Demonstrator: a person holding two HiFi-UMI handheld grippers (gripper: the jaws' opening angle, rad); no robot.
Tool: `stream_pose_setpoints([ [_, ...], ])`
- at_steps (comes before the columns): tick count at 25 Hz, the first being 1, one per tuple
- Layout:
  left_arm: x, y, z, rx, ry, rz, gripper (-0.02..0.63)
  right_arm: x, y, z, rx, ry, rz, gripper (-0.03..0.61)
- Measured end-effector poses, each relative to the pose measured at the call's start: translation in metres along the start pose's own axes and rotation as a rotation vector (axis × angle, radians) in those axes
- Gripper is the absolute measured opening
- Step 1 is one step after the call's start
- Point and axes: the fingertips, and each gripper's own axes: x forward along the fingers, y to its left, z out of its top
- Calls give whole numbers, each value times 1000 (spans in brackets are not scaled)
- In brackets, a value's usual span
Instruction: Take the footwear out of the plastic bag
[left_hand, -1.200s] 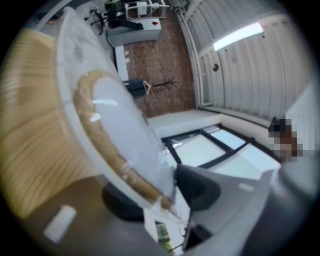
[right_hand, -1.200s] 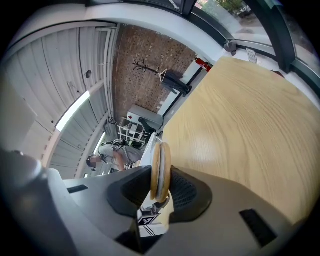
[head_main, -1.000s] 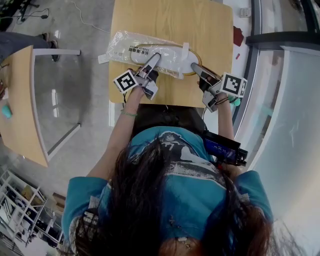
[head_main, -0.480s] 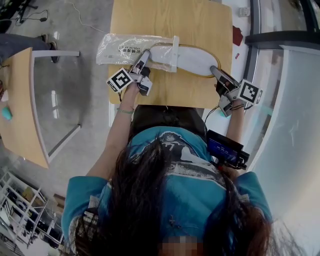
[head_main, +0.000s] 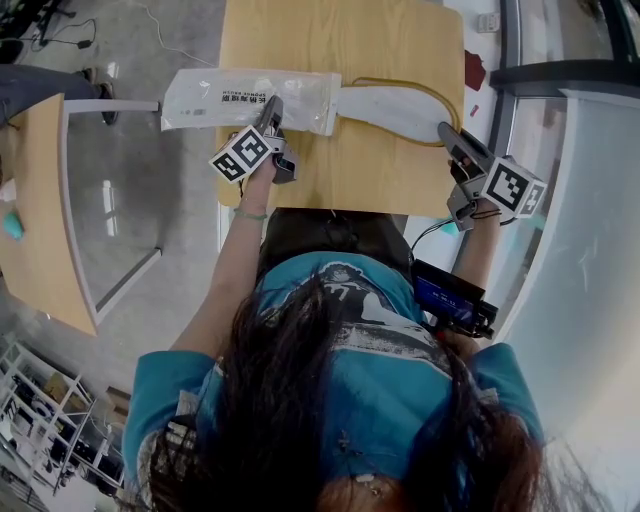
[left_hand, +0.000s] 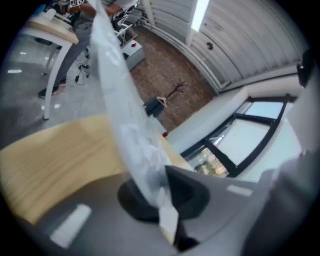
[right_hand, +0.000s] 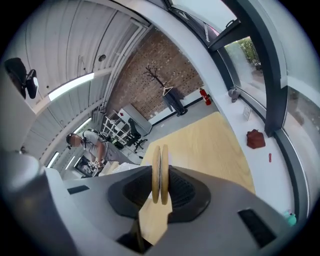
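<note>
A pair of flat white slippers (head_main: 395, 105) with a tan rim lies on the wooden table (head_main: 340, 40), right of the clear plastic bag (head_main: 240, 98). Their left end meets the bag's open mouth. My left gripper (head_main: 270, 120) is shut on the bag's near edge. In the left gripper view the film (left_hand: 125, 115) runs up and away from the jaws of the left gripper (left_hand: 162, 200). My right gripper (head_main: 452, 138) holds the slippers' right end, and its jaws are closing. In the right gripper view the two soles (right_hand: 160, 172) stand edge-on, clamped in the right gripper (right_hand: 160, 187).
The bag's left part hangs past the table's left edge. A second wooden table (head_main: 40, 200) stands at the far left with a metal frame beside it. A dark red object (head_main: 476, 72) lies on the white sill to the right. A person (right_hand: 92, 145) stands far off.
The left gripper has drawn the bag to the left and the right gripper has drawn the slippers to the right. The slippers have slid almost wholly out of the bag.
</note>
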Motion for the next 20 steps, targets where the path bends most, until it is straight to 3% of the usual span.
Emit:
stream_pose_setpoints([
  [5, 1, 8, -8, -18, -6, 55, -2, -10, 7, 24, 2, -90, 27, 83],
  [8, 3, 7, -19, -15, 22, 63, -2, -14, 35, 48, -15, -175, 132, 80],
  [12, 10, -3, -35, -37, 64, 29, -2, -9, 61, 68, 65, -253, 275, 80],
  [17, 25, -34, -66, -64, 145, -54, -2, 37, 92, 53, 153, -201, 406, 80],
  [20, 35, -47, -81, -121, 188, -77, -2, 71, 90, 27, 262, -133, 424, 80],
])
